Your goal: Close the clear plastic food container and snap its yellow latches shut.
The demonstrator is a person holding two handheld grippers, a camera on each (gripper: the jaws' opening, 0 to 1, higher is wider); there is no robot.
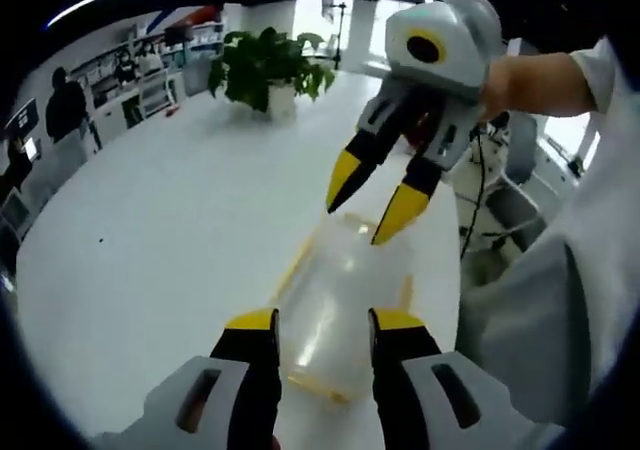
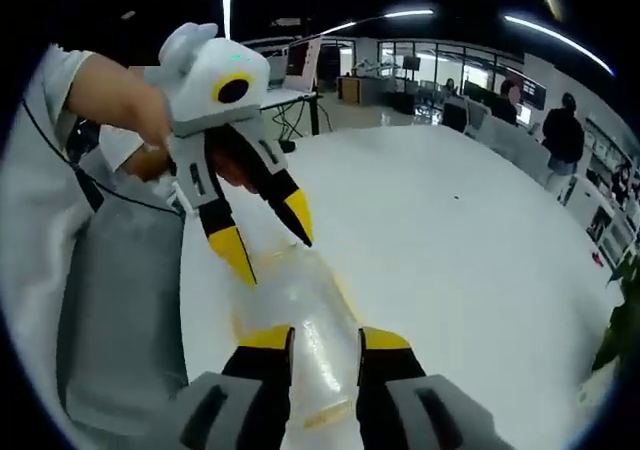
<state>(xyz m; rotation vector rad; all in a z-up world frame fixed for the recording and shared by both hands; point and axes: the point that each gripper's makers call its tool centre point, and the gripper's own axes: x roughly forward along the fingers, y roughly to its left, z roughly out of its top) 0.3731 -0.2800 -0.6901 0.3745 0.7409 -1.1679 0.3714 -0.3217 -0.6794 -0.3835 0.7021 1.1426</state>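
Observation:
A clear plastic container (image 1: 335, 305) with yellow latches (image 1: 296, 260) lies on the white table (image 1: 150, 220), near its edge. In the left gripper view my left gripper (image 1: 325, 320) hovers open over the container's near end, which shows between its jaws. My right gripper (image 1: 360, 220) comes in from the upper right, open, its yellow tips just above the far end. The right gripper view looks from the opposite end. There the right gripper (image 2: 325, 337) is open over the container (image 2: 300, 315), and the left gripper (image 2: 275, 257) is open over the other end. Whether any tip touches the lid is unclear.
A potted plant (image 1: 265, 70) stands far across the table. A grey chair (image 2: 120, 300) sits close by the table edge beside the container. A person in dark clothes (image 2: 560, 135) stands in the background by desks and shelves. My sleeve (image 1: 590, 270) is at the right.

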